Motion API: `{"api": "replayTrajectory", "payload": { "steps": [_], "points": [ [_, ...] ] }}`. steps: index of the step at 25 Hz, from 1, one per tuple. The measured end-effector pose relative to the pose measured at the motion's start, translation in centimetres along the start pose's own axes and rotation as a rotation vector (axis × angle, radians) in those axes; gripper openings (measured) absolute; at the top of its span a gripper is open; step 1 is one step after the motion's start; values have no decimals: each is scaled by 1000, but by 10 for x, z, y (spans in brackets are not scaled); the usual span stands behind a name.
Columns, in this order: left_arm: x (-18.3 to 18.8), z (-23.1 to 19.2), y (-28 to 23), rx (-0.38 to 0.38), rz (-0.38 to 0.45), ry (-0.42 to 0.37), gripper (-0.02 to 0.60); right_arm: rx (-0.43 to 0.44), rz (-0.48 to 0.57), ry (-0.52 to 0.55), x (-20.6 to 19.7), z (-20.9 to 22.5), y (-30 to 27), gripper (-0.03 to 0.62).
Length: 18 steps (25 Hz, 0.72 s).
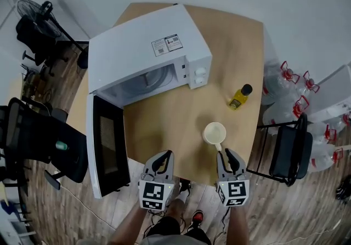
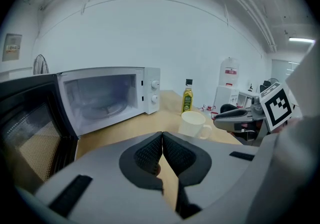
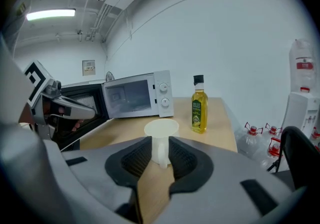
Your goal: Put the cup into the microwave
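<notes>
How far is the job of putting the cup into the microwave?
Done: the door of the microwave stands open. In hand: the right gripper has its jaws slightly apart at the handle of the cup, apparently not gripping yet; the cup stands on the table. The left gripper is shut and empty. Left: grip the cup, lift it, set it inside.

The head camera is looking steeply down on the table [image 1: 164, 112] from high above. Both gripper cameras are riding low at its six o'clock edge, facing twelve; all three are sharing microwave [image 1: 142, 46], cup [image 1: 214, 133], bottle [image 1: 240, 97].
</notes>
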<state>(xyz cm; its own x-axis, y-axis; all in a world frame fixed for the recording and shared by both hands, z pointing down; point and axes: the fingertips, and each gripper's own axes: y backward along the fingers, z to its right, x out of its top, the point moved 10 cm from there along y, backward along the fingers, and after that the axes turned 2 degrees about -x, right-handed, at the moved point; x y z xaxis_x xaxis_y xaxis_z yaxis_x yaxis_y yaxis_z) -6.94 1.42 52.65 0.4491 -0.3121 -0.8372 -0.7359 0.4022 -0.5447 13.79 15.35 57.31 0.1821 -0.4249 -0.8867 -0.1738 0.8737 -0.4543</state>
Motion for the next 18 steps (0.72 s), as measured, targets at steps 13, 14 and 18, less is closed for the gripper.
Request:
{"api": "replayTrajectory", "payload": {
  "steps": [13,14,18],
  "points": [
    [-19,-10,-20,-1,-34,7,25,6,-54,-9,-30,1,-35,196],
    [-21,-10,-21,-2,-38,10,25,4,-56,-12,-31,1,-36,196],
    [-26,-12,-25,-5,-47,15,25,-17,-59,-4,-33,1,-41,176]
  ]
}}
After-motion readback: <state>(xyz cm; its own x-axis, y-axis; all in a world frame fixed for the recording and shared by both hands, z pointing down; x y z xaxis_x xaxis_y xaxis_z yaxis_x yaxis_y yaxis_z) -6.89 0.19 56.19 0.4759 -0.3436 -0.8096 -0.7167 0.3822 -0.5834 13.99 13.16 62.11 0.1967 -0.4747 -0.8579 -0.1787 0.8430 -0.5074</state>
